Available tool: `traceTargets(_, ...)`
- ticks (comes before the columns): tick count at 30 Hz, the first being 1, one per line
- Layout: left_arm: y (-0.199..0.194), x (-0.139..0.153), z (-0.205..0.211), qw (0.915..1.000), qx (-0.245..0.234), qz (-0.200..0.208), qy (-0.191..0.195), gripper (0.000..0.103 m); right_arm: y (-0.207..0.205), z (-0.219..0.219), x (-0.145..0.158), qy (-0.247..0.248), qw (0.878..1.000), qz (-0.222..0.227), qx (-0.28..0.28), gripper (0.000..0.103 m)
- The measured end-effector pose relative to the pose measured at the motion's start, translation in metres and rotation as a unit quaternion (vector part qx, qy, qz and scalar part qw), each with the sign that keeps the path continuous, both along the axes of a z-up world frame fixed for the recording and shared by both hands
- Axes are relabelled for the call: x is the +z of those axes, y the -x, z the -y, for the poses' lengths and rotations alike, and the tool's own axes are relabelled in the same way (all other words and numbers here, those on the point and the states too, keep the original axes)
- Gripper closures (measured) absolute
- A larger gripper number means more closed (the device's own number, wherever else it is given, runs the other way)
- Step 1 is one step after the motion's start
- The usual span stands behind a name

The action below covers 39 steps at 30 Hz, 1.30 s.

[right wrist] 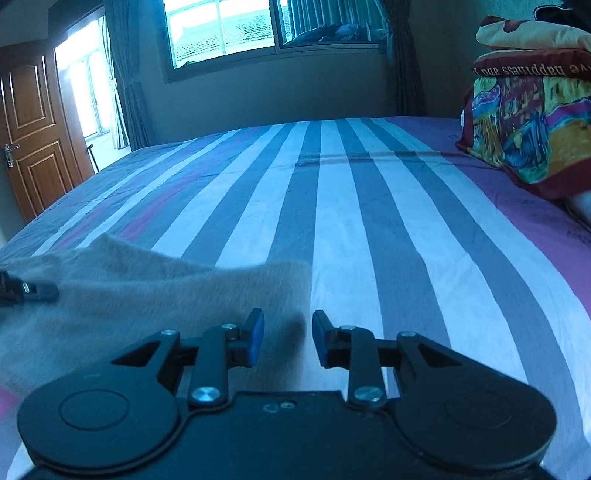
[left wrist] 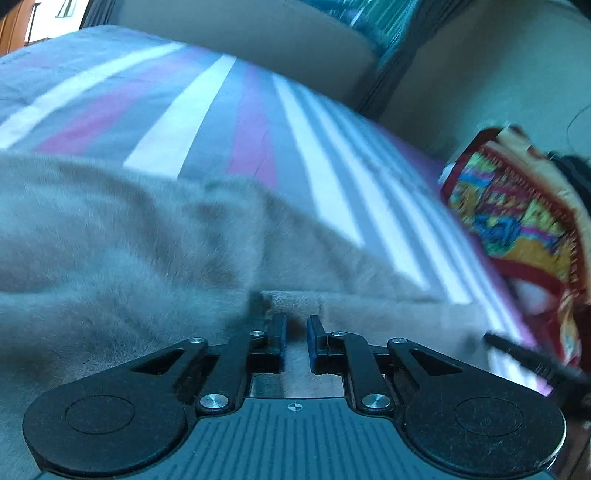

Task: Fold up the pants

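The grey fuzzy pants [left wrist: 110,240] lie on the striped bedsheet [left wrist: 207,122] and fill the near left of the left wrist view, blurred. My left gripper [left wrist: 296,325] has its blue pads drawn close together, with pants fabric bunched at the fingertips. In the right wrist view the pants [right wrist: 147,288] spread from the left, one corner ending just ahead of my right gripper [right wrist: 288,332]. Its pads stand apart and press on nothing, the fabric edge lying under the gap. A black finger [right wrist: 33,288] of the left gripper shows at the far left over the pants.
A pile of colourful cushions [right wrist: 528,122] sits at the bed's right side, also seen as a bright pile [left wrist: 509,214] from the left wrist. The striped sheet [right wrist: 369,221] stretches ahead to the wall. A wooden door [right wrist: 33,147] and a window [right wrist: 221,29] lie beyond.
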<state>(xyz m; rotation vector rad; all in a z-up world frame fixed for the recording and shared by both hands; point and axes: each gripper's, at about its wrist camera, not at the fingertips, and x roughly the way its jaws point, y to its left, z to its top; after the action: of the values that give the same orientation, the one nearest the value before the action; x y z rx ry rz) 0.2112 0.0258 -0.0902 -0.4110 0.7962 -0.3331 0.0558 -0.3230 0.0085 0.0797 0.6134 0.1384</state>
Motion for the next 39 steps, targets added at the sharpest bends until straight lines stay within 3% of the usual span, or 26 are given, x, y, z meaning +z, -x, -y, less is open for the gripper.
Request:
traceTargets(1, -0.001, -0.004, -0.002, 1.0, 0.004, 0.0, 0.003, 0.093, -0.006, 0.001, -0.001, -0.002, 1.0, 0.0, -0.001, 0.075)
traceTargets(3, -0.002, -0.009, -0.008, 0.9997, 0.022, -0.01, 0.002, 0.086, -0.019, 0.003, -0.006, -0.004, 1.0, -0.005, -0.005, 0.074)
traceTargets(6, -0.004, -0.014, -0.017, 0.999, 0.021, -0.022, 0.032, 0.086, -0.041, 0.003, -0.026, 0.005, 0.999, -0.043, -0.008, 0.072)
traceTargets(8, -0.003, -0.013, -0.016, 0.999, 0.022, -0.024, 0.029, 0.086, -0.044, 0.003, -0.025, 0.005, 0.999, -0.044, -0.005, 0.072)
traceTargets(11, 0.005, -0.009, -0.015, 0.999, 0.031, -0.014, 0.031, 0.086, -0.033, 0.007, -0.011, -0.013, 1.0, -0.011, -0.012, 0.071)
traceTargets(15, 0.037, -0.003, -0.035, 0.9973, 0.064, 0.014, 0.035, 0.086, -0.025, 0.011, -0.022, -0.011, 0.998, -0.068, -0.004, 0.068)
traceTargets(17, 0.058, -0.002, -0.05, 0.9959, 0.077, 0.019, 0.044, 0.086, -0.005, 0.009, -0.019, 0.001, 0.998, -0.064, 0.005, 0.065)
traceTargets(18, 0.067, -0.003, -0.057, 0.9955, 0.084, 0.016, 0.041, 0.085, 0.007, 0.009, -0.015, 0.001, 0.998, -0.057, 0.005, 0.06)
traceTargets(19, 0.075, -0.006, -0.064, 0.9949, 0.091, 0.011, 0.042, 0.085, 0.019, 0.011, -0.013, -0.007, 0.999, -0.049, 0.006, 0.047)
traceTargets(21, 0.097, -0.007, -0.081, 0.9913, 0.116, 0.023, 0.056, 0.085, 0.037, 0.009, -0.021, -0.007, 0.998, -0.055, 0.021, 0.032)
traceTargets(22, 0.107, -0.008, -0.09, 0.9893, 0.127, 0.032, 0.064, 0.085, 0.041, 0.005, -0.029, 0.01, 0.997, -0.067, 0.03, 0.033)
traceTargets(25, 0.139, -0.005, -0.129, 0.9763, 0.184, 0.063, 0.095, 0.085, 0.054, 0.011, -0.021, -0.017, 0.999, -0.046, 0.011, 0.034)
traceTargets(27, 0.157, -0.006, -0.159, 0.9619, 0.239, 0.078, 0.107, 0.072, 0.06, 0.019, -0.014, -0.041, 0.999, -0.03, 0.002, 0.034)
traceTargets(28, 0.167, -0.008, -0.174, 0.9513, 0.28, 0.08, 0.102, 0.044, 0.062, 0.02, -0.013, -0.037, 0.999, -0.031, -0.001, 0.034)
traceTargets(29, 0.175, -0.01, -0.186, 0.9416, 0.312, 0.081, 0.098, 0.026, 0.063, 0.022, -0.014, -0.03, 0.999, -0.036, -0.001, 0.034)
traceTargets(30, 0.181, -0.014, -0.2, 0.9329, 0.334, 0.081, 0.107, 0.026, 0.064, 0.023, -0.015, -0.025, 0.999, -0.039, -0.002, 0.034)
traceTargets(36, 0.157, -0.065, -0.253, 0.9082, 0.337, 0.033, 0.245, 0.027, 0.068, 0.025, -0.024, -0.043, 0.997, -0.058, -0.015, 0.033)
traceTargets(39, 0.13, -0.095, -0.271, 0.8916, 0.304, 0.035, 0.334, 0.039, 0.069, 0.023, -0.022, -0.044, 0.997, -0.065, -0.017, 0.033)
